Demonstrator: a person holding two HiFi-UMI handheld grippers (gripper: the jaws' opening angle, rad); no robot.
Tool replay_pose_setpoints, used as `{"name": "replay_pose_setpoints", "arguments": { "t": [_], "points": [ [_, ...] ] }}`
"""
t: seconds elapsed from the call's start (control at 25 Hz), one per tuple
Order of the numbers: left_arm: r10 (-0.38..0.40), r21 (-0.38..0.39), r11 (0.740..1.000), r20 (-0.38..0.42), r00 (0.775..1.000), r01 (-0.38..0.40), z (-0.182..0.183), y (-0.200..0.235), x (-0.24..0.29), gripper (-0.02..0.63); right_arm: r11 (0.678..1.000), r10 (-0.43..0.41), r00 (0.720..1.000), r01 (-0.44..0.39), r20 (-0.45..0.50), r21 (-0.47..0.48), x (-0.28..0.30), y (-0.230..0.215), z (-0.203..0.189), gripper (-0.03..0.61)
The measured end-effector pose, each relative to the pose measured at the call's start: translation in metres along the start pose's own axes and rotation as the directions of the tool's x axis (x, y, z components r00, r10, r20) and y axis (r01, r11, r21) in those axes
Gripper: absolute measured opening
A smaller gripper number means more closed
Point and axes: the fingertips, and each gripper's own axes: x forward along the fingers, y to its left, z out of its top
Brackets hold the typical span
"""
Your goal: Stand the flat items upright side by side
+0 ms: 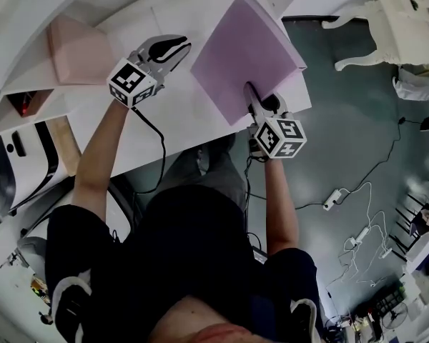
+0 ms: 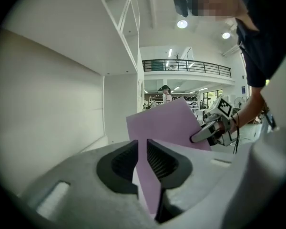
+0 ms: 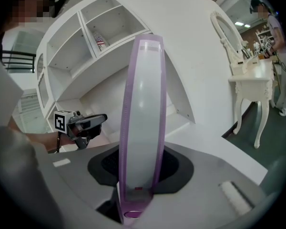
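Pink folder (image 1: 79, 52) at far-left end of white desk (image 1: 179, 113), under the shelving. Left gripper (image 1: 180, 51) over desk centre, jaws almost together, pinching the left corner of the purple folder (image 1: 236, 45). Folder is held over desk's right half. Right gripper (image 1: 250, 91) at desk's near-right edge, jaws clamped on folder's near edge.

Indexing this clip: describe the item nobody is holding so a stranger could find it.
On the white desk, look left of the left gripper. The pink folder sits there by itself. Unlike the purple folder in the right gripper, it is pink and untouched.
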Motion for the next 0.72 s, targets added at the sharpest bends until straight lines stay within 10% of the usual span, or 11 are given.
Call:
{"name": "replay_pose_setpoints", "arguments": {
  "t": [0.72],
  "points": [
    [0.219,0.020,0.974,0.142,0.965,-0.224,0.056,-0.034,-0.095,-0.002,0.933,-0.005,0.998,0.027,0.062,-0.358,0.006,0.071,0.046,0.137]
  ]
}}
